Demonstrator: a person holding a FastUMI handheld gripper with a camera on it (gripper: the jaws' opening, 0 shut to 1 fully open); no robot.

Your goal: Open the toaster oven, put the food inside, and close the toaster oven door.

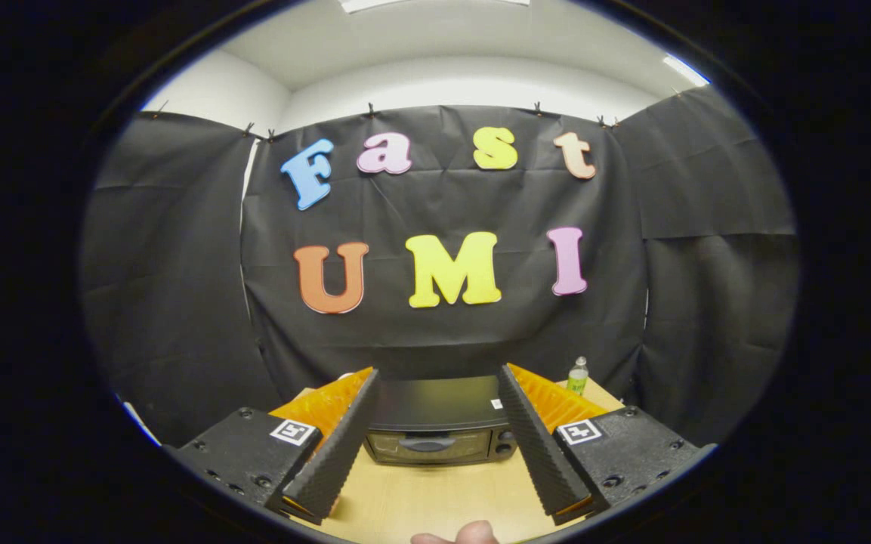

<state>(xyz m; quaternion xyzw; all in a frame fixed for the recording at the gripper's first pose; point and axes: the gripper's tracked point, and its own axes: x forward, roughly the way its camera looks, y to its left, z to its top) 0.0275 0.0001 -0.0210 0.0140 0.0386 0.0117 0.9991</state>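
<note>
Left finger (333, 446): raised well above the counter, angled inward toward the toaster oven, touching nothing.
Gripper (435, 372): fingers spread wide apart, nothing between them but air; held high and back from the work.
Counter (435, 499): pale wood, bare between the fingers and the oven front.
Toaster oven (439, 427): black, sitting on the counter beyond the fingers and framed in the gap between them; door shut, glass front facing the gripper.
Door handle (427, 444): dark bar across the upper part of the door; small from here, exact shape hard to tell.
Knobs (507, 442): at the right of the oven front, just beside the door.
Food: cannot tell where; nothing identifiable as food.
Right finger (537, 438): mirrors the left, also clear of everything.
Bottle (577, 376): small, green-labelled, upright on the counter beyond the right finger, near the oven's right rear.
Fingertip (456, 535): a person's, at the near rim below the fingers.
Risk, approach: likely still the first step, door unopened; descending off-centre could land a finger on the knobs instead of the handle.
Risk, pull: a light oven may slide or tip forward if the handle is tugged outward rather than down.
Risk, right side: a wide swing could topple the bottle.
</note>
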